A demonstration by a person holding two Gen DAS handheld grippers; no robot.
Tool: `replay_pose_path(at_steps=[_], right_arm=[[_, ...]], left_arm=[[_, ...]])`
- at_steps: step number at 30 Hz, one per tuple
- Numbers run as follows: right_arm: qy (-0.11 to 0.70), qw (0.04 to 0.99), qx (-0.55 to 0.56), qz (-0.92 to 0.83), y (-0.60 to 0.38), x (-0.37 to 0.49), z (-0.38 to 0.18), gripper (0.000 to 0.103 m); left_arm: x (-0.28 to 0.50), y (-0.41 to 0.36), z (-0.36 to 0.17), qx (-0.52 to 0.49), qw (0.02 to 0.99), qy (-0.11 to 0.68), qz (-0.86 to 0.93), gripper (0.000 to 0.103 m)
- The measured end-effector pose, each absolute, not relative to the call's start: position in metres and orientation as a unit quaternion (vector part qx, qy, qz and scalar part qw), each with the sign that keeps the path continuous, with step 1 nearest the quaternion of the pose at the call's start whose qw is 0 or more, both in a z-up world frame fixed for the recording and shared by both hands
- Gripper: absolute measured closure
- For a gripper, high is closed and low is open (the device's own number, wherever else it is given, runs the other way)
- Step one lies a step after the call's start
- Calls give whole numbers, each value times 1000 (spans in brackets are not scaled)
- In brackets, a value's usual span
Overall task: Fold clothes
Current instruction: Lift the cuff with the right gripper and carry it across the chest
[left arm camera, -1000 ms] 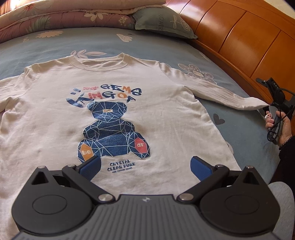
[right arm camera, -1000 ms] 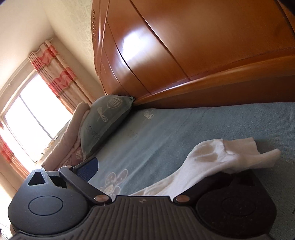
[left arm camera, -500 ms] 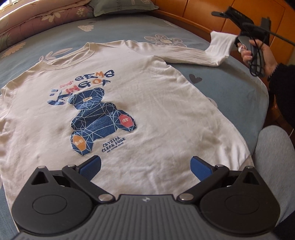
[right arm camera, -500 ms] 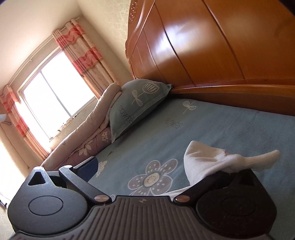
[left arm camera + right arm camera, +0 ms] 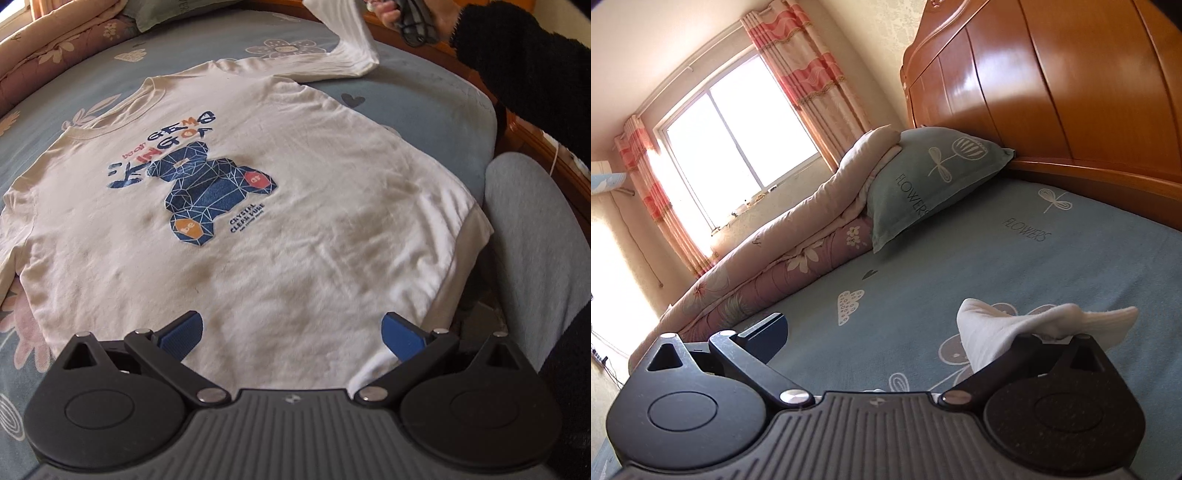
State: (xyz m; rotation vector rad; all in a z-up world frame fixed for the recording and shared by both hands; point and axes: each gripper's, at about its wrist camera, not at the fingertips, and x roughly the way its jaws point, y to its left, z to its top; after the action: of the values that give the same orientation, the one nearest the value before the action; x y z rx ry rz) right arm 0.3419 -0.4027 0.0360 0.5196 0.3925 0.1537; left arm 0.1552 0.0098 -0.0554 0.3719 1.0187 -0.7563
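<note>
Item: white long-sleeved shirt (image 5: 295, 206), bear print uppermost, laid face-up and flat on the blue flowered bedsheet (image 5: 424, 107), collar toward the pillow (image 5: 934, 177) and rolled quilt (image 5: 783, 251), hem nearest the left gripper (image 5: 291, 332). Condition of fold: barely begun. The body lies fully spread, no crease or fold line showing across the chest or hem; the sleeve on the picture's left edge runs out of frame and looks undisturbed. One sleeve (image 5: 347, 48), at the upper right of the left wrist view, is raised off the sheet at its cuff and bent back on itself, held up by the person's right hand (image 5: 410, 14) on the right gripper (image 5: 923, 332). Left gripper: jaws wide apart, hovering just above the hem, gripping nothing. Right gripper: jaws appear spread, with the cuff (image 5: 1045, 325) draped over the right-hand finger; whether it is pinched or merely hooked there cannot be told from this angle. Outstanding, by judgement: lay this sleeve across the body, do likewise with the other, then fold the body lengthwise and double it up.
</note>
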Motion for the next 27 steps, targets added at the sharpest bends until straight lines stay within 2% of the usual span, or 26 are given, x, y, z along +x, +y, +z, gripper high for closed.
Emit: replay_pose_path(at_steps=[27], right_arm=[[214, 947, 194, 138, -241, 397, 27, 0]], left_arm=[[162, 67, -48, 184, 794, 461, -350, 1]])
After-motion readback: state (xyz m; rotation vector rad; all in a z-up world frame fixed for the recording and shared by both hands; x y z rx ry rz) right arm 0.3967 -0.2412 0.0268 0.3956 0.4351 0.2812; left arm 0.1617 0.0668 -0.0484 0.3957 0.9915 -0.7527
